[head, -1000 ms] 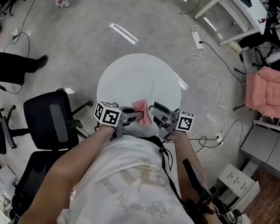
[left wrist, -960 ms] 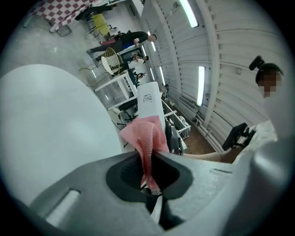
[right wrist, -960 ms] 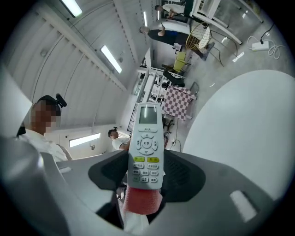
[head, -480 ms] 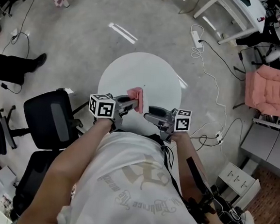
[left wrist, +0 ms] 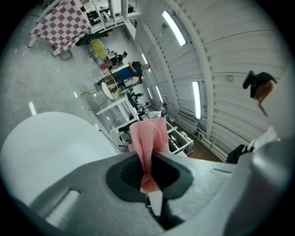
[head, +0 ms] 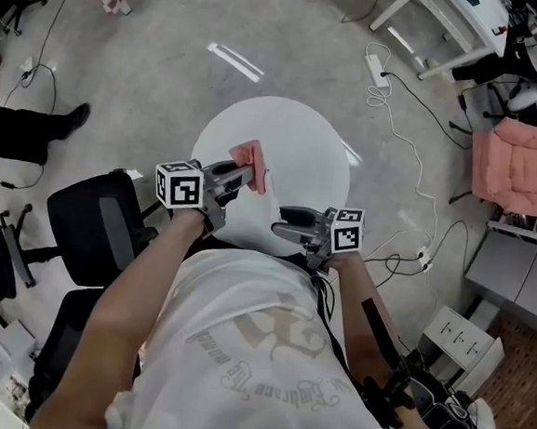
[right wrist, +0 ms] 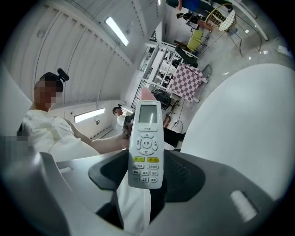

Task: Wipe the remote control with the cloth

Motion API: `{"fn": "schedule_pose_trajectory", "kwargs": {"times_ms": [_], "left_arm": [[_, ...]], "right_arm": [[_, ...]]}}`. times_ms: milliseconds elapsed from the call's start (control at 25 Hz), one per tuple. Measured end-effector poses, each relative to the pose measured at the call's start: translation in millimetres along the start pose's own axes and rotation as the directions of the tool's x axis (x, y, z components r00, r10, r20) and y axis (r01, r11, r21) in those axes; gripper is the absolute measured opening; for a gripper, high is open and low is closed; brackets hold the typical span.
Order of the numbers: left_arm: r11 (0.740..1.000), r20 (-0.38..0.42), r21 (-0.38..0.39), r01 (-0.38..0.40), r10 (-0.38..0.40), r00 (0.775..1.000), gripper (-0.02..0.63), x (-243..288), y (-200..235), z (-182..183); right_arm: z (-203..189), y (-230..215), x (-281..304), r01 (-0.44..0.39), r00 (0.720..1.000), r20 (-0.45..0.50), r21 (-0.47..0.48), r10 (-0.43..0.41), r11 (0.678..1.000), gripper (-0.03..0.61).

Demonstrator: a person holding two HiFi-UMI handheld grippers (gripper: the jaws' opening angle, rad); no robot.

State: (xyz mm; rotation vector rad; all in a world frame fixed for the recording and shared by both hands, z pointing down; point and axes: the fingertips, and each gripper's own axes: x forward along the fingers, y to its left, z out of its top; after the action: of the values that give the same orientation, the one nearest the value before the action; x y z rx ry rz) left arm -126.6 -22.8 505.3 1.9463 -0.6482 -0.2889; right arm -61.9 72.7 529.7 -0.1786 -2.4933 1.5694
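Swung away leftward, the left gripper (head: 237, 174) pinches the pink cloth (head: 252, 160) tight, now apart from the remote control (right wrist: 146, 147), which the right gripper (head: 289, 224) clamps by its lower end; both hang over the white table (head: 302, 146).

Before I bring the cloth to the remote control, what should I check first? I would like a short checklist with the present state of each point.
1. Left gripper grips the cloth: ok, jaws shut on a fold.
2. Enough cloth sticks out past the jaws for wiping: ok.
3. Right gripper grips the remote control: ok, jaws shut on its lower end.
4. Button side is exposed: ok, it shows fully in the right gripper view.
5. Cloth touches the remote control: not ok, the head view shows a gap between them.
6. Back of the remote control is clean: cannot tell, no view shows it.
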Motion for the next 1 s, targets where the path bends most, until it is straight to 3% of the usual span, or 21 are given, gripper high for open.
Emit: {"fn": "schedule_pose_trajectory", "kwargs": {"times_ms": [360,640,1000], "left_arm": [[0.999,-0.161,0.019,0.034,-0.030,0.987,0.020,18,-11,-47],[1.000,-0.259,0.013,0.025,-0.021,0.966,0.018,33,-16,-83],[1.000,-0.398,0.007,-0.029,0.029,0.917,0.018,58,-10,-131]], "right_arm": [[15,-2,-4,0.008,0.998,0.055,-0.001,-0.007,1.000,0.249],[34,-9,-24,0.003,0.982,0.187,0.025,-0.008,1.000,0.249],[48,-43,-57,0.046,0.948,0.310,0.102,-0.076,0.994,0.249]]}}
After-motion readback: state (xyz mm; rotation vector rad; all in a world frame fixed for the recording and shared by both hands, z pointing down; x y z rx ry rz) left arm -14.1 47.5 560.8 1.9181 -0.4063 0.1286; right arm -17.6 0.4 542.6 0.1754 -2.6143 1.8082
